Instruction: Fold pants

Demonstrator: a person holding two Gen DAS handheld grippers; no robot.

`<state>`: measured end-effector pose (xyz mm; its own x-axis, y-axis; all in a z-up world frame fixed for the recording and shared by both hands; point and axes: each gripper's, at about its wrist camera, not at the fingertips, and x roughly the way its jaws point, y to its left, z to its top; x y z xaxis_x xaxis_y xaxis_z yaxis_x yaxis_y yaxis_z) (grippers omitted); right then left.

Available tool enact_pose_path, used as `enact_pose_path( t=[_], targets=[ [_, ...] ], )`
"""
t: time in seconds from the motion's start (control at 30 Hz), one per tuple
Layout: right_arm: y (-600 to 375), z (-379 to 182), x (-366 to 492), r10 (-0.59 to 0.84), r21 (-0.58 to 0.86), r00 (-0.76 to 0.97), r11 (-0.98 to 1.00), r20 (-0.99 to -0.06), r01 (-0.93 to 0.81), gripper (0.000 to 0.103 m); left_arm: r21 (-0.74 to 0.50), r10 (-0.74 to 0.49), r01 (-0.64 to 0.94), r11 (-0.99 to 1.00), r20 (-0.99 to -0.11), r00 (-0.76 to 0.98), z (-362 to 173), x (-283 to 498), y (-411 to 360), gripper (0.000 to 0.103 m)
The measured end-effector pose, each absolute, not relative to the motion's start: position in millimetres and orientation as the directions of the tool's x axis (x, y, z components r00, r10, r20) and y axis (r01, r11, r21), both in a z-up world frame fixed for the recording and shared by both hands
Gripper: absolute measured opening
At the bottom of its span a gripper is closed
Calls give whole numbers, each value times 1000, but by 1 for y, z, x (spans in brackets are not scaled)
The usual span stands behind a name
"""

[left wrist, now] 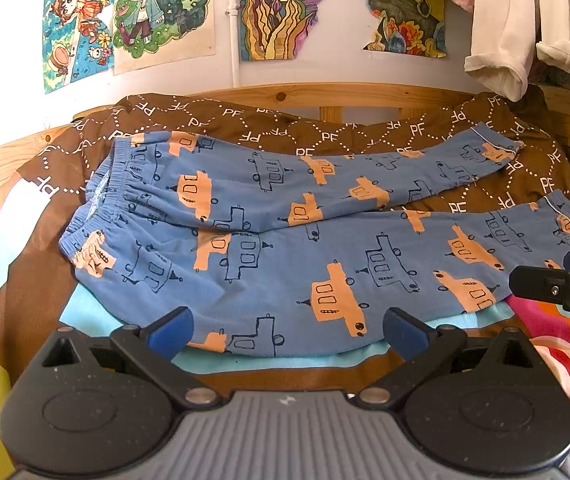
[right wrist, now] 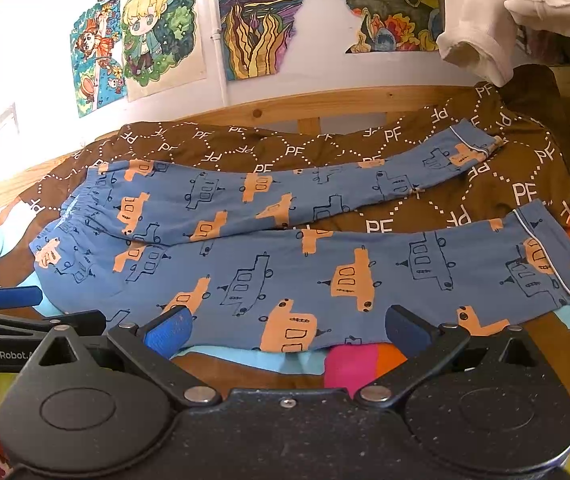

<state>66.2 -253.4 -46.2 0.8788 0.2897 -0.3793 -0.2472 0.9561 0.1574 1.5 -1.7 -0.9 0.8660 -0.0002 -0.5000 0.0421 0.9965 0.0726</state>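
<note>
Pants lie flat and unfolded across mid-frame, both the left gripper and right gripper with fingers apart and empty, so the first grasp likely comes next.

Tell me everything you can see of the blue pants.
The blue pants lie flat and unfolded on a brown quilt printed with PF, waistband to the left, cuffs to the right. Soft-looking fabric shows orange and outlined vehicle shapes. The waistband is gathered elastic; the cuffs have white piping. The legs spread apart in a V, the far one angling up. Both the left gripper and right gripper are open, holding nothing.
</note>
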Motion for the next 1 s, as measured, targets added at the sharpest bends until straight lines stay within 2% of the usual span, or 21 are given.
enact_pose_path(
  t=[1.0],
  targets=[
    [-256, -49, 68, 285, 180, 875, 956, -392, -231, 102, 82, 16, 30, 996, -511, 859, -4, 3, -2, 103]
  ],
)
